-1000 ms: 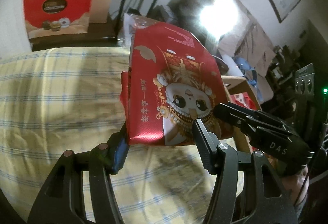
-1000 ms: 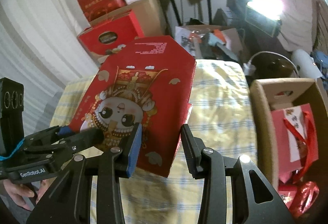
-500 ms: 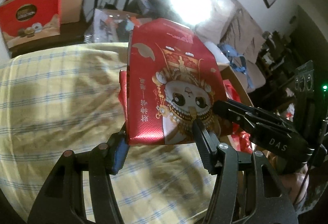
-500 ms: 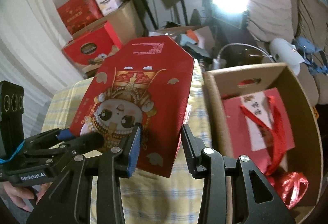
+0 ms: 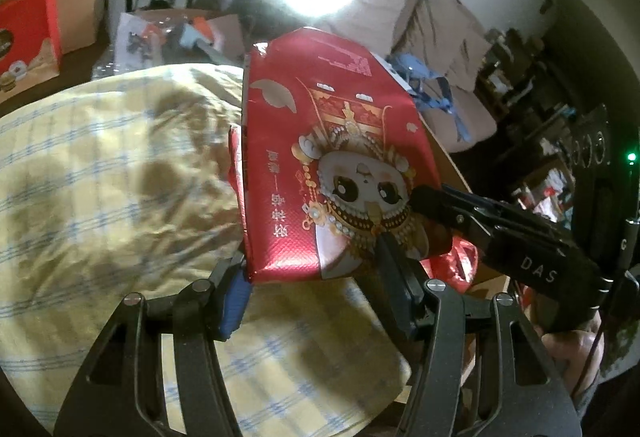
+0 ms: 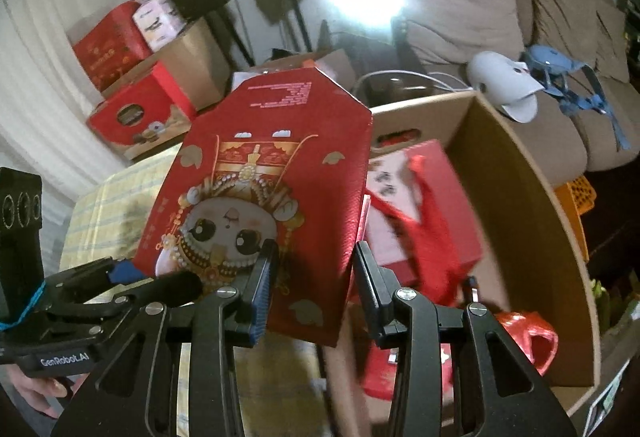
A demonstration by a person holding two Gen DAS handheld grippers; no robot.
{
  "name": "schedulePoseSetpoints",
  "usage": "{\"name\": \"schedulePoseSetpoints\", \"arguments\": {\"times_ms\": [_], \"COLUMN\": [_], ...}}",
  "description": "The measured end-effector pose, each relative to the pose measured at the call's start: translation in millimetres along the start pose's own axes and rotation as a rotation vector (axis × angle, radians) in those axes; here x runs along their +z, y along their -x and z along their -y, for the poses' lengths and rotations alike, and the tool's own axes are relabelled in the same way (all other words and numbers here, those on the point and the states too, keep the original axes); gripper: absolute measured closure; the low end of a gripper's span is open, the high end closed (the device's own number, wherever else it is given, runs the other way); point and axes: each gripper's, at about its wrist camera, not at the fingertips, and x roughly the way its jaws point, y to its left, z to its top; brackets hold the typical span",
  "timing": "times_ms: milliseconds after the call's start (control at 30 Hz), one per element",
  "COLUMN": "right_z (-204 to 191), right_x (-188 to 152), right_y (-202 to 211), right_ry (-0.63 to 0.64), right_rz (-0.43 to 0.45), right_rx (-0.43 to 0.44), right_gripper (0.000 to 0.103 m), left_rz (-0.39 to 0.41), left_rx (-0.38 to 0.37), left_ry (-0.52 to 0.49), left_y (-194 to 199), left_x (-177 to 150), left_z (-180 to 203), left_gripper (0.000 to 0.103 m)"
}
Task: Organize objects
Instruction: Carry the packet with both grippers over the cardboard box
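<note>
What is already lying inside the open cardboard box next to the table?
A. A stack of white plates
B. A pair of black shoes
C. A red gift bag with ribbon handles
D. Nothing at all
C: the right wrist view shows a red gift bag with red ribbon handles lying in the cardboard box.

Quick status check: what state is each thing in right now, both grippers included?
Red gift box: lifted, gripped by both grippers, partly over the cardboard box.
Left gripper: shut on the gift box's lower end.
Right gripper: shut on its lower right edge.
Cardboard box: open, red bags inside.
</note>
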Motion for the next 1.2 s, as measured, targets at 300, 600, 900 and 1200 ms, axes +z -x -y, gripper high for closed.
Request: {"name": "schedulePoseSetpoints", "arguments": {"times_ms": [300,600,900,1200], "right_z": [46,92,127,151], "right_x": [-13,-37,-57,-70], "right_y": [15,25,38,30], "right_ry": [-0.044,-0.108,-0.145,-0.18], "right_rz": [-0.001,-0.019,-0.036,-0.059], "right_rx": [-0.053,-0.099,-0.125,-0.145], "right_gripper": [0.063,0.063,0.063,0.062], "left_rz": [-0.042,-0.106,-0.172,-0.222], "left_rx": [-0.043,-0.065,-0.099,-0.128], "left_ry": [-0.04,-0.103,-0.166,-0.211], "left_y": [-28,-55,-71,-77], "left_x": [-6,-26,-56,-86], "left_z": [39,86,127,152], "left_gripper": [0.049,0.049,0.049,0.049]}}
